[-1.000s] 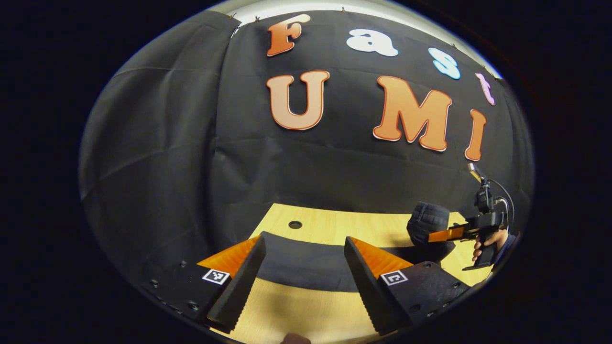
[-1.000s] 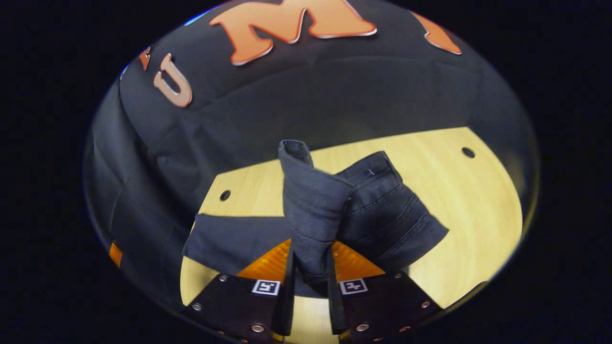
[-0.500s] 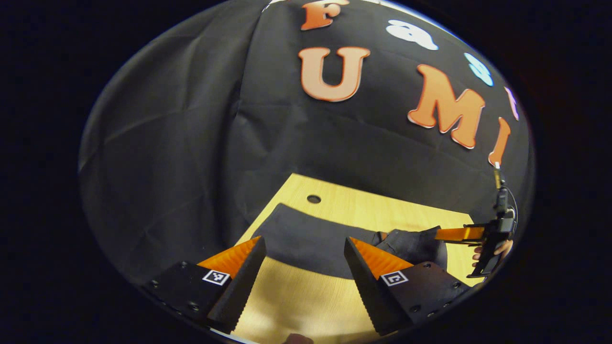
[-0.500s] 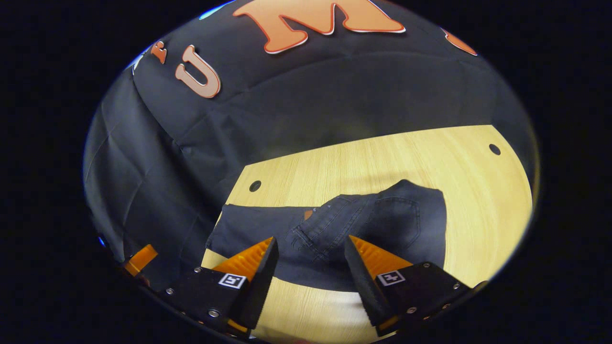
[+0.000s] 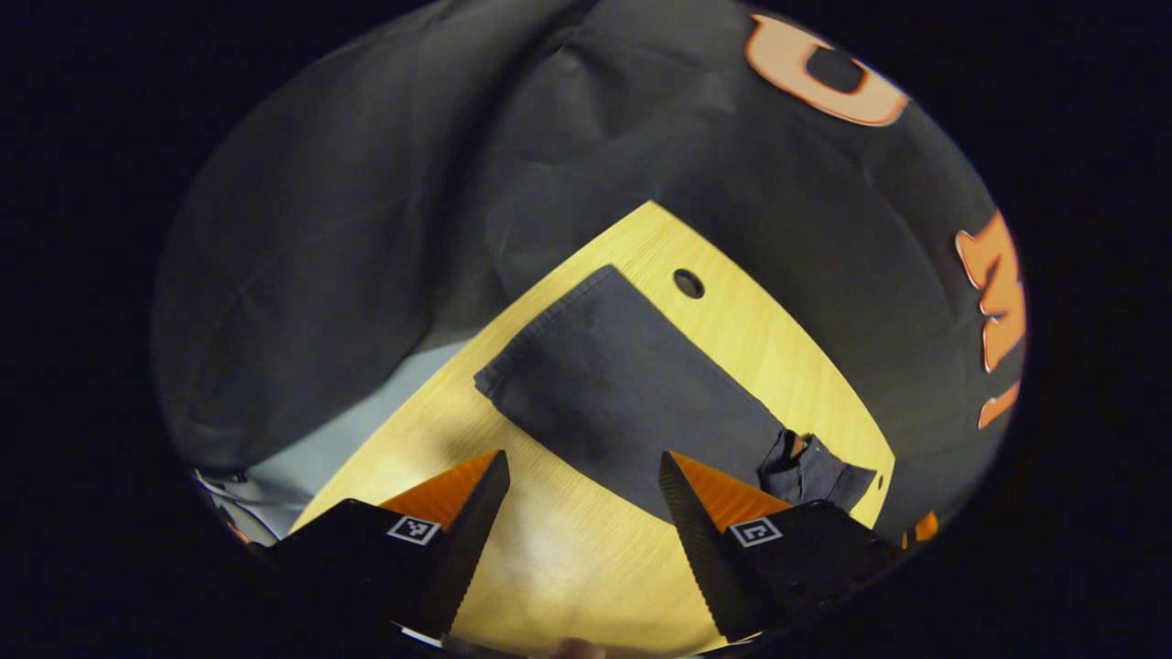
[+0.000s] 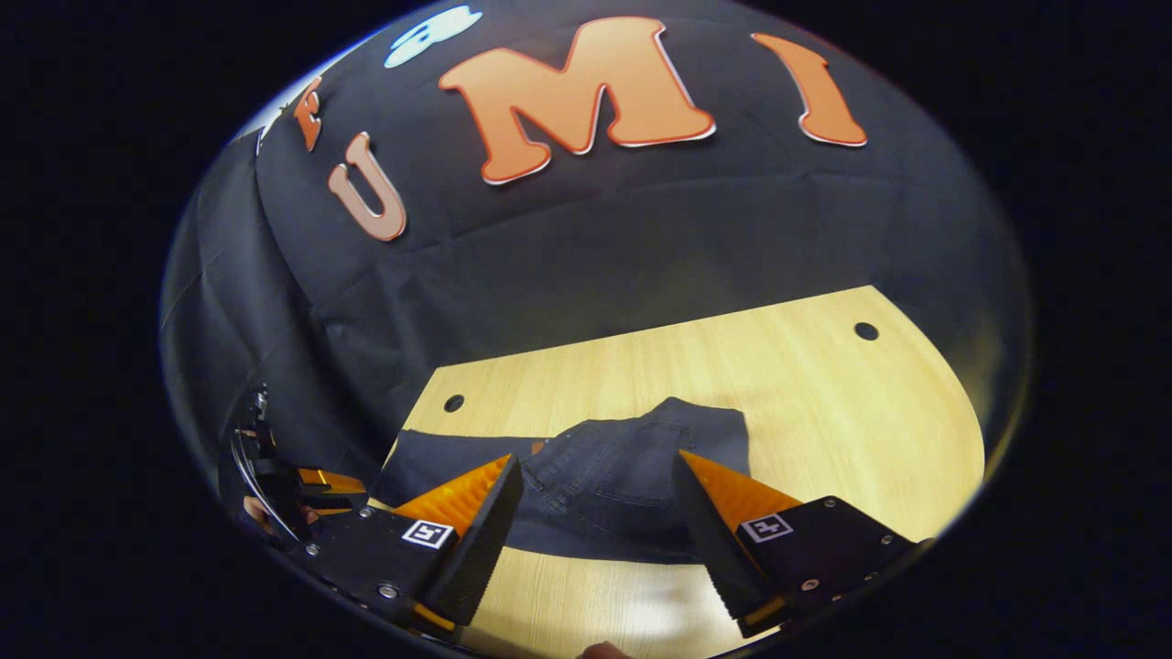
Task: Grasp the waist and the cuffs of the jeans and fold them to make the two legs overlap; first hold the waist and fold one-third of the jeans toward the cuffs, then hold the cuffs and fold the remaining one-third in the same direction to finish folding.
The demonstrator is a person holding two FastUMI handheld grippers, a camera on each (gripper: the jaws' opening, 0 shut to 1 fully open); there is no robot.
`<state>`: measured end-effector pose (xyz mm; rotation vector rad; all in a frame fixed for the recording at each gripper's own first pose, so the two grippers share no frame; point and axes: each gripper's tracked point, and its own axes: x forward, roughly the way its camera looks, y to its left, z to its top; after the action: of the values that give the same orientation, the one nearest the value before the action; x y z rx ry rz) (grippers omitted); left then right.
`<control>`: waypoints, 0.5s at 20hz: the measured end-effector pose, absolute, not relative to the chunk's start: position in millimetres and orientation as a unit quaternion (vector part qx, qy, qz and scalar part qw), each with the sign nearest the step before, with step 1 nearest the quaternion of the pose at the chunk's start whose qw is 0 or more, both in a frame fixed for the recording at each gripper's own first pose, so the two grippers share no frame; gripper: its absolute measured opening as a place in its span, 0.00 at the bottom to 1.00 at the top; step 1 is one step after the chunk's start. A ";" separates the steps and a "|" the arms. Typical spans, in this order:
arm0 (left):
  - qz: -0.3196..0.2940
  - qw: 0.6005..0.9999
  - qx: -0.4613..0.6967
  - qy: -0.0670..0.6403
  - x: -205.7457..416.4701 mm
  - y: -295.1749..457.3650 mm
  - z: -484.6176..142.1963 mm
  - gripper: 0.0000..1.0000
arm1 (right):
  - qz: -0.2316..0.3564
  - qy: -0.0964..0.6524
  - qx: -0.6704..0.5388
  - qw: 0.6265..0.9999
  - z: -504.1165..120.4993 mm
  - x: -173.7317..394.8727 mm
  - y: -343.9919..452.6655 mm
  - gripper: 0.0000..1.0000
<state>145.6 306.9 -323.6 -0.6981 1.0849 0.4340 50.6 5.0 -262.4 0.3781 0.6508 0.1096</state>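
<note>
Left gripper view looks down on one wooden table (image 5: 586, 567) carrying one pair of dark jeans (image 5: 623, 394). The jeans lie flat across the table, a long leg section running from the cuff end near a round hole (image 5: 688, 283) in the table toward a bunched, folded-over part (image 5: 810, 467) at the far right edge of the table. The left gripper (image 5: 581, 513) hangs over bare wood on the near side of the jeans, its two fingers spread wide with nothing between them and not touching the cloth.

Right gripper view shows the same jeans (image 6: 632, 467) from the other end: the waist part with its pocket stitching is laid over on top of the legs, while a flat leg strip (image 6: 430, 453) reaches out to the left of it. This view shows two holes in the table, one (image 6: 453, 403) beyond the leg strip and one (image 6: 865, 330) well apart to the right of the jeans; the left gripper view shows one. The right gripper (image 6: 595, 522) is also released, its fingers parted on either side of the folded waist part, above the near edge of the jeans, holding nothing. Left of the jeans, off the table's edge, the right gripper view catches the left gripper (image 6: 316, 480) and a bit of the hand holding it.
</note>
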 end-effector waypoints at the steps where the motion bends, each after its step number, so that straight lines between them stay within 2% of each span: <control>1: 0.214 0.763 -0.330 0.514 148.2 315.6 -338.1 0.98 | 0.041 0.314 0.185 0.930 -261.0 45.9 -2.0 0.98; 5: 0.263 0.716 -0.325 0.558 157.8 342.6 -389.9 0.99 | 0.009 0.304 0.186 0.934 -253.3 22.8 -26.2 0.98; 8: 0.302 0.698 -0.283 0.584 159.6 361.5 -405.9 0.99 | -0.010 0.304 0.192 0.933 -252.9 8.2 -36.2 0.98; 10: 0.313 0.705 -0.247 0.587 171.2 364.8 -413.1 0.96 | -0.017 0.308 0.194 0.931 -253.1 1.2 -39.3 0.98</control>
<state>171.2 364.8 -413.1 -0.5484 1.3050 0.6959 1.2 -39.3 -253.1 0.3970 0.6302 -0.0341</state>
